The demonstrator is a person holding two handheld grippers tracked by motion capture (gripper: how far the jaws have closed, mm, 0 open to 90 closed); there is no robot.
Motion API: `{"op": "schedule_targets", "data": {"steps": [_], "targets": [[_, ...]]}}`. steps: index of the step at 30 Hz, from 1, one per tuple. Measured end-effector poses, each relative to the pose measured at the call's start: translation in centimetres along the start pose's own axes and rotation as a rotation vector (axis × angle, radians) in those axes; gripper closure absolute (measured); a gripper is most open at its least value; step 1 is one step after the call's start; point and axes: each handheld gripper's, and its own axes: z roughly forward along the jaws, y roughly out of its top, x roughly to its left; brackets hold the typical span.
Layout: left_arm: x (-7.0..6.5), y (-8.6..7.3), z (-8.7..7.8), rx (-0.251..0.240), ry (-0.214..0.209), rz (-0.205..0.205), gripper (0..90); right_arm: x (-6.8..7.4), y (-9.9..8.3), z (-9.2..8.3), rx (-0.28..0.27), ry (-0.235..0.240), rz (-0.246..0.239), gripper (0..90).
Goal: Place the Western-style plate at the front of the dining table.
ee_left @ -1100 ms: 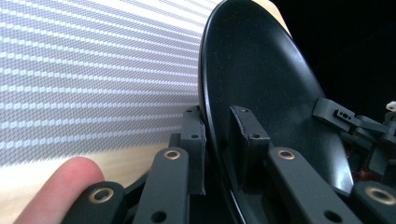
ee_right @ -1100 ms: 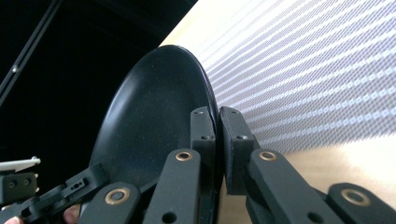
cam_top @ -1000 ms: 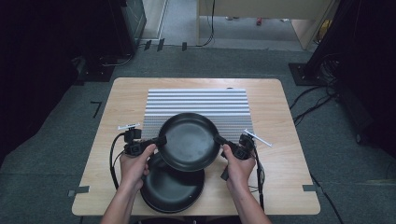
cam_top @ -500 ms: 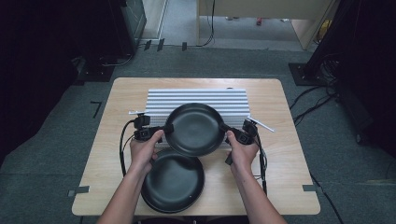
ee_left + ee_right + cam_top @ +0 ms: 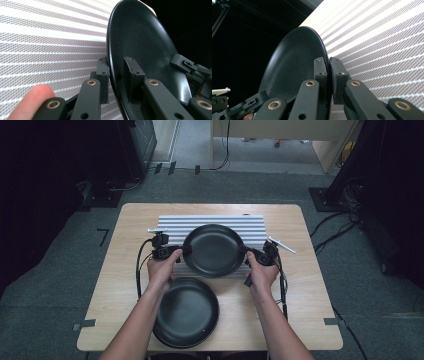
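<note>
Your left gripper point(image 5: 113, 77) and right gripper point(image 5: 328, 75) pinch the upper plate's point(image 5: 213, 250) rims; from above, a second plate point(image 5: 186, 312) lies near the table's point(image 5: 300, 320) front edge

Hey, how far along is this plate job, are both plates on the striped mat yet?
Not yet. One black plate is in hand over the striped mat, with the left gripper and the right gripper each clamped on its rim. Whether it touches the mat is unclear. The second plate sits on the bare table nearer the person, probably next.
</note>
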Motion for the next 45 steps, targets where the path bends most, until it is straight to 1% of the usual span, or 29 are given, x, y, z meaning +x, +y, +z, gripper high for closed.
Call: {"op": "schedule_targets", "data": {"steps": [4,5,6,7,9,11,13,14,15,17,18,20,21,24,25,27,29,32,36,37,38,40,41,42,43,45], "targets": [[0.4,0.5,1.0,0.001,0.006,-0.02,76.5,-0.3,0.4,0.7,-0.001,-0.016,0.01,85.4],[0.9,0.7,1.6,0.01,0.006,-0.043,76.5,-0.5,0.7,1.1,0.002,-0.028,0.008,85.4],[0.9,0.7,1.6,0.01,0.006,-0.043,76.5,-0.5,0.7,1.1,0.002,-0.028,0.008,85.4],[1.1,0.8,1.8,0.012,0.009,-0.048,76.4,-0.6,0.9,1.6,0.005,-0.042,0.002,85.3],[1.3,1.0,2.3,0.017,0.013,-0.061,76.4,-0.6,1.0,1.9,0.003,-0.05,-0.001,85.3],[1.5,1.2,2.7,0.019,0.017,-0.066,76.2,-0.9,1.4,2.5,0.007,-0.063,0.013,85.3],[2.0,1.7,3.2,0.027,0.022,-0.077,76.2,-0.9,1.5,2.8,0.012,-0.066,0.011,85.3],[2.0,1.7,3.2,0.027,0.022,-0.077,76.2,-1.0,1.6,3.1,0.017,-0.065,0.007,85.3],[2.3,1.9,3.5,0.031,0.033,-0.078,76.0,-1.0,1.6,3.3,0.017,-0.067,0.003,85.3],[2.5,1.9,3.6,0.034,0.037,-0.084,75.9,-1.0,1.7,3.5,0.022,-0.071,0.009,85.2],[2.7,1.9,3.9,0.037,0.048,-0.087,75.6,-1.1,1.7,4.0,0.028,-0.078,0.005,85.1],[2.9,1.8,4.0,0.04,0.052,-0.091,75.3,-1.2,1.8,4.3,0.032,-0.082,0.002,85.1],[3.2,1.8,4.3,0.047,0.056,-0.102,74.7,-1.2,1.9,4.7,0.038,-0.095,-0.01,85.0],[3.3,1.8,4.4,0.041,0.059,-0.107,74.5,-1.0,2.1,5.0,0.033,-0.109,-0.035,84.8],[3.3,1.9,4.5,0.037,0.057,-0.11,74.5,-1.0,2.1,5.0,0.033,-0.109,-0.035,84.8],[3.4,2.1,5.0,0.056,0.062,-0.11,74.0,-0.9,2.5,5.3,0.039,-0.118,-0.045,84.7],[3.4,2.2,5.1,0.059,0.068,-0.11,73.5,-1.0,2.7,5.6,0.04,-0.13,-0.049,84.4],[3.4,2.4,5.4,0.071,0.082,-0.097,73.2,-1.1,2.8,5.9,0.039,-0.141,-0.057,84.0],[3.4,2.5,5.6,0.066,0.101,-0.088,72.9,-1.2,3.0,6.7,0.04,-0.156,-0.089,83.0],[3.5,2.5,5.7,0.07,0.111,-0.085,72.7,-1.2,3.0,6.9,0.039,-0.158,-0.094,82.8],[3.5,2.5,5.7,0.07,0.111,-0.085,72.6,-1.2,3.0,6.9,0.039,-0.158,-0.094,82.8],[3.5,2.5,5.7,0.084,0.117,-0.084,72.6,-1.3,3.0,7.1,0.042,-0.161,-0.114,82.5],[3.5,2.4,5.9,0.096,0.125,-0.073,72.6,-1.5,2.9,7.3,0.048,-0.165,-0.12,82.0],[3.5,2.4,5.9,0.096,0.125,-0.073,72.8,-1.5,2.9,7.3,0.048,-0.165,-0.12,82.0],[3.4,2.4,5.9,0.095,0.128,-0.066,72.8,-1.8,2.8,7.5,0.051,-0.173,-0.121,81.2],[3.2,2.4,6.0,0.095,0.144,-0.05,72.9,-2.0,2.7,7.7,0.046,-0.179,-0.13,80.2]]}}
